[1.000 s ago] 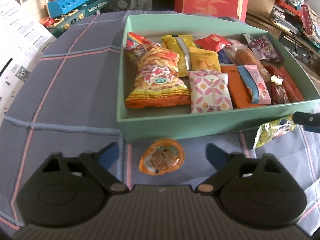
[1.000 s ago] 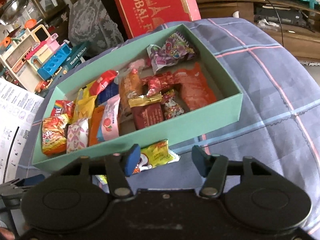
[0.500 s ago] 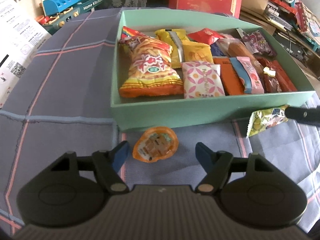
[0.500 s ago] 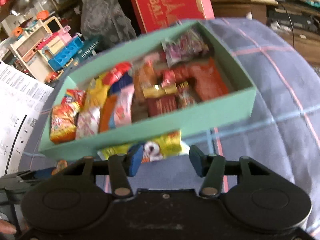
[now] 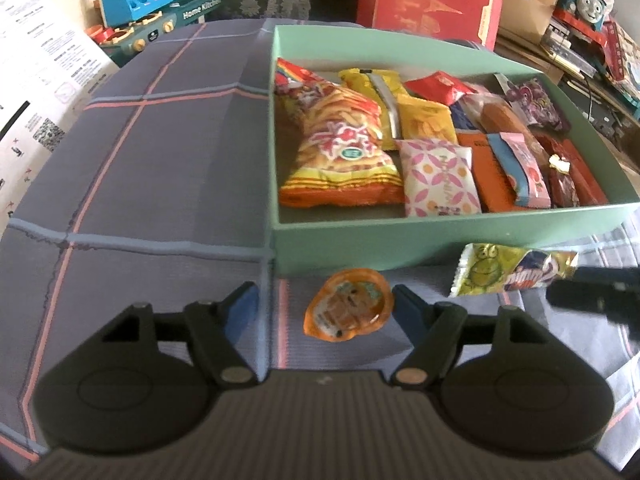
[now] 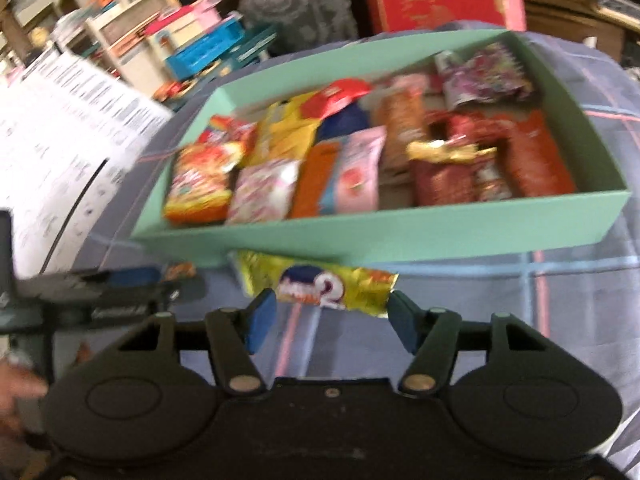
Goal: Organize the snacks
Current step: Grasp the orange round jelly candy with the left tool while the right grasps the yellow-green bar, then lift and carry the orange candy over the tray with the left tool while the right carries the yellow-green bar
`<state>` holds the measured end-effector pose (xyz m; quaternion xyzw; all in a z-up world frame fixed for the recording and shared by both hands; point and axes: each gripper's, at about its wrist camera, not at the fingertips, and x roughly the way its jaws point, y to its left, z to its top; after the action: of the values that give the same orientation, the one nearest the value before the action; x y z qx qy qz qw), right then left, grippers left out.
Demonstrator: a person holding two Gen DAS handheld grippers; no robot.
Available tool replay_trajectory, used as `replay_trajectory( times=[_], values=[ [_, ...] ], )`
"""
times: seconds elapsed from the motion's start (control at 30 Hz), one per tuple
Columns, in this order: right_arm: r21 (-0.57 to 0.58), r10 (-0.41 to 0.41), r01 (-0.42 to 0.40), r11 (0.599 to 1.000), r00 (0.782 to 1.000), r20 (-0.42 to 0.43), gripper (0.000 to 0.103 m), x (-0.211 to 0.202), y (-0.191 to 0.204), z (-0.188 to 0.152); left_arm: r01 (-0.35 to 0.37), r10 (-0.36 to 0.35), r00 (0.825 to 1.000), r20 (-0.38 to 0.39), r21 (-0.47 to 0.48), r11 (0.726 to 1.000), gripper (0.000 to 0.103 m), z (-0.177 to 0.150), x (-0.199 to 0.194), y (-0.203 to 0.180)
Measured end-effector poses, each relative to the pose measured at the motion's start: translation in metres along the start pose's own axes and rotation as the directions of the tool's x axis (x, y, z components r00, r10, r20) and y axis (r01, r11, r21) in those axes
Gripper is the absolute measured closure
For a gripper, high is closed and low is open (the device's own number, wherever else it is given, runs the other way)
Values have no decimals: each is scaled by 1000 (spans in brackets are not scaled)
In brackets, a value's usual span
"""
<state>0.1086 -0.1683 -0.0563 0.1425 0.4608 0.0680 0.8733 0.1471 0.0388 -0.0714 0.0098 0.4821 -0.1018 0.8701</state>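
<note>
A checked cloth (image 5: pixel 160 168) covers the surface, grey-blue with pink and pale blue lines. On it sits a wide green box (image 5: pixel 440 240), shallow and lidless, packed with snacks lying flat: a big orange chip bag (image 5: pixel 340 152) at its left end, a white-and-pink packet (image 5: pixel 438 178) beside that, yellow packets (image 5: pixel 420 120) behind, an orange bar (image 5: pixel 492 176), a pink-and-blue packet (image 5: pixel 524 168), dark red wrappers (image 5: pixel 568 176) toward the right, and a purple bag (image 5: pixel 536 106) in the far right corner.

Two snacks lie on the cloth outside the box, just in front of its near wall. A yellow wrapper (image 6: pixel 320 284) lies flat with one edge close against the wall, and the right gripper (image 6: pixel 328 320) sits over its near edge. Its jaws have just been widening and stand spread, the wrapper's near edge between the blue pads (image 6: pixel 260 320), which do not press on it. The view here is blurred.

Left of that, a small orange jelly cup (image 5: pixel 347 308) rests on the cloth with its printed lid up. The left gripper (image 5: pixel 324 312) has its jaws spread around it; they have been narrowing, and the right pad (image 5: pixel 406 312) is just beside the cup, though I cannot tell if it touches
</note>
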Motion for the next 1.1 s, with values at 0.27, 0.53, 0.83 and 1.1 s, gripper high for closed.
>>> replay_trajectory(
  times=[0.27,0.53,0.83,1.1],
  values=[
    [-44,-57,59,997,997,50,41,-10,3,10,-33,33,999,28,25,999,59,3,1,-7],
    [-19,-28,28,999,999,23,61,16,4,10,-22,22,1000,22,-10,1000,73,-9,-8,12],
    [-60,59,-66,996,991,-119,76,13,30,-16,2,-2,1000,16,-25,1000,73,-17,-15,21],
    [-159,12,-16,987,1000,-25,69,0,43,13,5,-4,1000,17,-33,999,73,-19,-16,27]
  ],
)
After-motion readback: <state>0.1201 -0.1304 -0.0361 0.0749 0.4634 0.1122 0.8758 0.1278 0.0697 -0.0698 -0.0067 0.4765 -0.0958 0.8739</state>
